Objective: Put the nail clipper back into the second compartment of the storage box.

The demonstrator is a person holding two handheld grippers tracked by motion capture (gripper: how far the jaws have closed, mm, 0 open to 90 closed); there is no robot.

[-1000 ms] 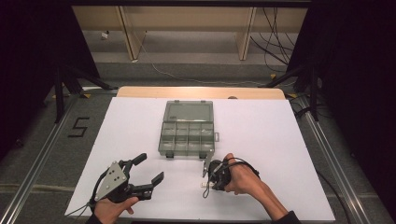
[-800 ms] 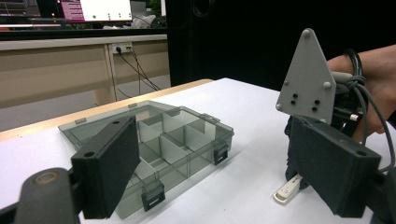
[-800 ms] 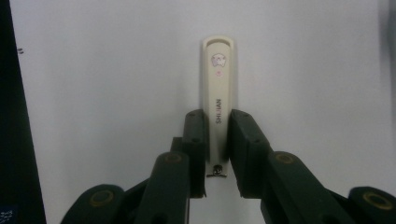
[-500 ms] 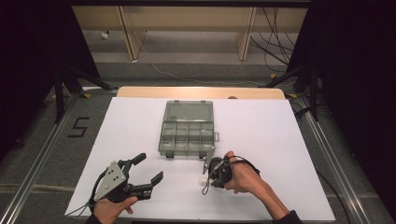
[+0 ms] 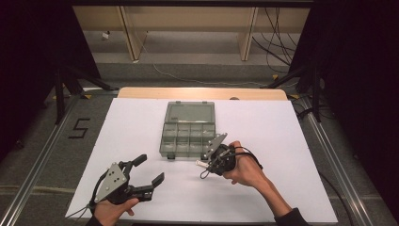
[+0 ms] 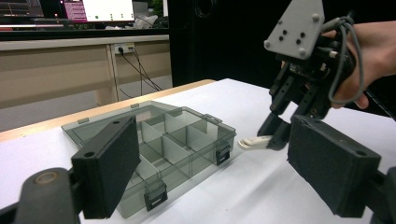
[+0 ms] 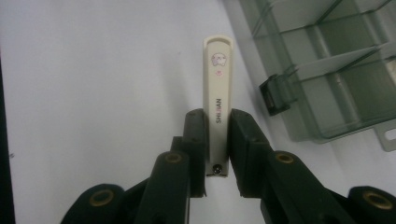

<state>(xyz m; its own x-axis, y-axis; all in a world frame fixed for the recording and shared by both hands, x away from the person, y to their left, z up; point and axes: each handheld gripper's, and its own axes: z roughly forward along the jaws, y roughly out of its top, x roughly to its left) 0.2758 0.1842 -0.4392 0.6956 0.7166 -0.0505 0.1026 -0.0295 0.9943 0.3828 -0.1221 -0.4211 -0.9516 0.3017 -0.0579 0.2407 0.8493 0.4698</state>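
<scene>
A slim cream nail clipper point(image 7: 218, 88) with a small printed face sticks out from between the pads of my right gripper point(image 7: 217, 140), which is shut on its rear end. In the high view that right gripper point(image 5: 203, 165) hangs just off the table, near the front right corner of the smoky plastic compartment box point(image 5: 188, 129), whose lid lies open behind it. The left gripper view has the clipper point(image 6: 252, 141) pointing left from the right gripper point(image 6: 275, 135), beside the box point(image 6: 163, 144). My left gripper point(image 5: 150, 168) rests open at the front left, holding nothing.
A white sheet point(image 5: 282, 132) covers the table, with a wooden edge point(image 5: 202, 92) at the back. Black latches point(image 7: 275, 95) stick out from the box's front wall. Metal rails point(image 5: 339, 160) run along both sides of the table.
My right gripper has lifted a little with the clipper and drifted toward the box's front corner. The left gripper has stayed where it was.
</scene>
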